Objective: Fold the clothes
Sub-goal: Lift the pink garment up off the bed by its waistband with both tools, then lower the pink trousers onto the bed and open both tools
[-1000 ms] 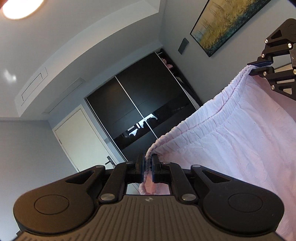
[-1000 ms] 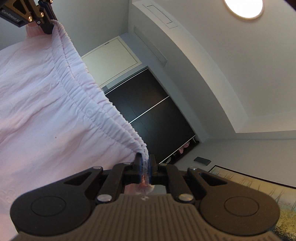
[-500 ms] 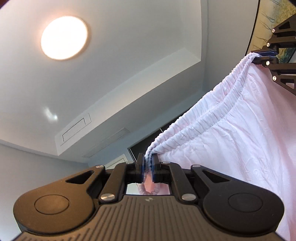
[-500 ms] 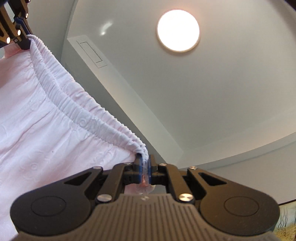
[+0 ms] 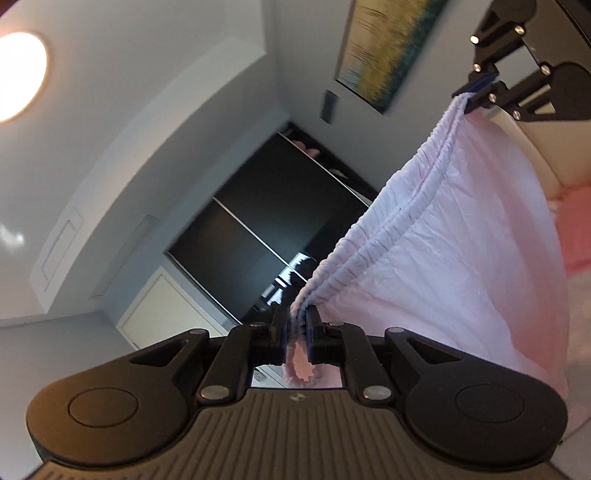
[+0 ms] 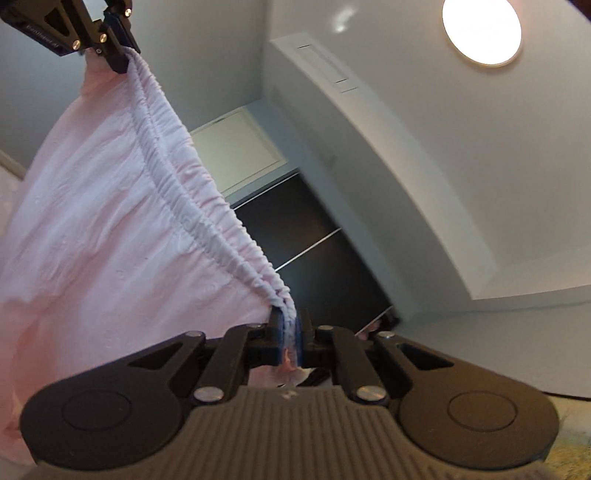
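Note:
A pale pink garment [image 5: 461, 240] with a gathered elastic waistband hangs stretched between my two grippers. In the left wrist view my left gripper [image 5: 296, 314] has one end of the waistband between its pads; its jaws are opening slightly, with the fabric still pinched. My right gripper [image 5: 480, 88] holds the other end at the upper right. In the right wrist view my right gripper [image 6: 290, 321] is shut on the waistband, the garment [image 6: 110, 221] drapes to the left, and my left gripper [image 6: 118, 48] is at the top left.
A dark sliding wardrobe [image 5: 266, 221] and a white door [image 5: 166, 306] stand ahead. A painting [image 5: 388, 48] hangs on the wall at the right. Pink bedding [image 5: 576, 229] lies beyond the garment. A round ceiling lamp [image 6: 482, 31] glows overhead.
Both views swung up to the ceiling and have come back down to the wardrobe. The waistband stays stretched between the grippers. The left jaws stand a little wider.

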### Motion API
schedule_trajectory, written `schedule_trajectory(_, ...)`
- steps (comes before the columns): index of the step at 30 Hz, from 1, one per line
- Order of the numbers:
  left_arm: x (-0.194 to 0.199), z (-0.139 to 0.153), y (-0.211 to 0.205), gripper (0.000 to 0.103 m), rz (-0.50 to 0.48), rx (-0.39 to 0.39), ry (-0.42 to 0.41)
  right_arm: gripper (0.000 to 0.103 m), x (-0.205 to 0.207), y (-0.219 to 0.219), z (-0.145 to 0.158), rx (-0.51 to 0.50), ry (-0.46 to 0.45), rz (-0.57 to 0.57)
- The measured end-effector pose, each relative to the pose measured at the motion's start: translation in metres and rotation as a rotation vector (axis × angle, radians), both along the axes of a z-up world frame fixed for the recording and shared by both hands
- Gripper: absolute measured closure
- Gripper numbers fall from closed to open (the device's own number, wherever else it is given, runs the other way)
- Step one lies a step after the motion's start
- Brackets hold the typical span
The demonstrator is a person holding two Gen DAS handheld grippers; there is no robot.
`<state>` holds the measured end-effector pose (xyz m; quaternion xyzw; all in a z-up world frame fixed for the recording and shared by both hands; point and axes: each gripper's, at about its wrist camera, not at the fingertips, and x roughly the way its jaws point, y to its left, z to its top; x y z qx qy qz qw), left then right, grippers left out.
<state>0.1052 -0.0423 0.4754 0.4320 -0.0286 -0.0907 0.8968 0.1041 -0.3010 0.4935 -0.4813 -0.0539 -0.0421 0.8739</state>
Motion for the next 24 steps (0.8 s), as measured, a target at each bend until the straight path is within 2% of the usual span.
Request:
schedule_trajectory(4,-0.039,-0.071,0.015,0.094,-0.019,0.099,0.092,0.096,-0.037,-0.008,-0.073,-0.016,0.164,0.074)
schedule_trajectory(6,-0.063,-0.100,0.023,0.094,-0.034,0.144,0.132,0.096,-0.059,0.002,-0.103,-0.015,0.234,0.104)
schedule_trajectory(10,-0.107,-0.152,0.038,0.094,-0.048,0.190,0.216,0.096,-0.068,0.011,-0.165,-0.018,0.360,0.147)
schedule_trajectory(12,-0.126,-0.174,0.040,0.094,-0.056,0.205,0.263,0.096,-0.096,0.022,-0.189,-0.016,0.408,0.157)
schedule_trajectory(14,-0.138,-0.194,0.040,0.094,-0.059,0.225,0.303,0.096,-0.094,0.022,-0.213,-0.018,0.461,0.165)
schedule_trajectory(15,-0.143,-0.205,0.040,0.094,-0.058,0.231,0.317,0.096,-0.113,0.027,-0.228,-0.020,0.484,0.166)
schedule_trajectory(17,-0.147,-0.212,0.040,0.094,-0.060,0.230,0.350,0.095,-0.126,0.018,-0.260,-0.013,0.525,0.166)
schedule_trajectory(22,-0.164,-0.238,0.046,0.094,-0.068,0.213,0.419,0.095,-0.145,0.041,-0.292,0.011,0.579,0.182)
schedule_trajectory(24,-0.172,-0.247,0.049,0.094,-0.081,0.221,0.469,0.095,-0.146,0.057,-0.292,0.008,0.615,0.199)
